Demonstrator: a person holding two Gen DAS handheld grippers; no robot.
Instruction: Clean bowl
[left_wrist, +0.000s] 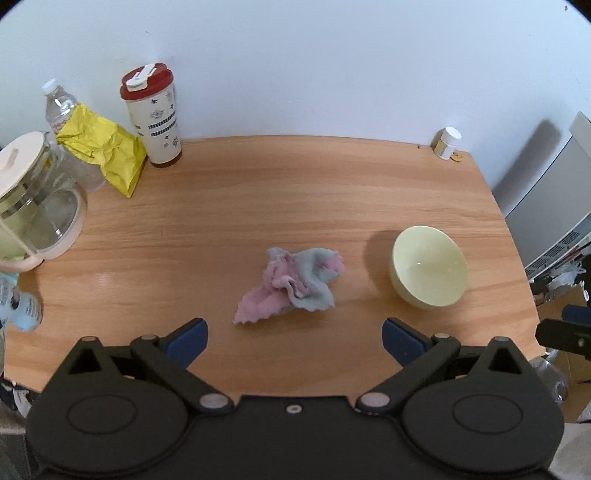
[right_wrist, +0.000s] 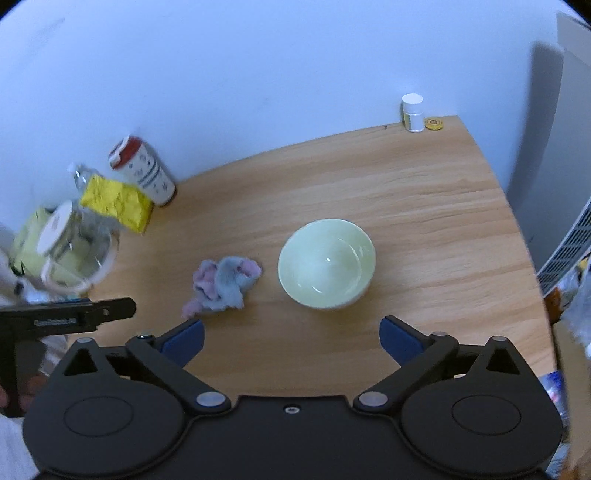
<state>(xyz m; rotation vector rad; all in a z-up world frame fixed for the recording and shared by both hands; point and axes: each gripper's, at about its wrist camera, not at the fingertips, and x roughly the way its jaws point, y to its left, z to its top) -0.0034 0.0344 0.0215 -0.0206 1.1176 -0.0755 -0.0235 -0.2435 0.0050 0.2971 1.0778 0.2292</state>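
Observation:
A pale green bowl (left_wrist: 428, 266) stands upright on the wooden table (left_wrist: 258, 184), right of centre; it also shows in the right wrist view (right_wrist: 327, 263). A crumpled pink and grey cloth (left_wrist: 291, 286) lies left of the bowl, also in the right wrist view (right_wrist: 221, 282). My left gripper (left_wrist: 293, 341) is open and empty, just short of the cloth. My right gripper (right_wrist: 291, 339) is open and empty, just short of the bowl. The left gripper's body (right_wrist: 74, 317) shows at the left of the right wrist view.
Along the back left stand a red-lidded tumbler (left_wrist: 155, 114), a yellow bag (left_wrist: 107, 151), a water bottle (left_wrist: 57, 107) and a glass jug (left_wrist: 33, 199). A small white pill bottle (left_wrist: 447, 142) stands at the back right corner. A wall runs behind the table.

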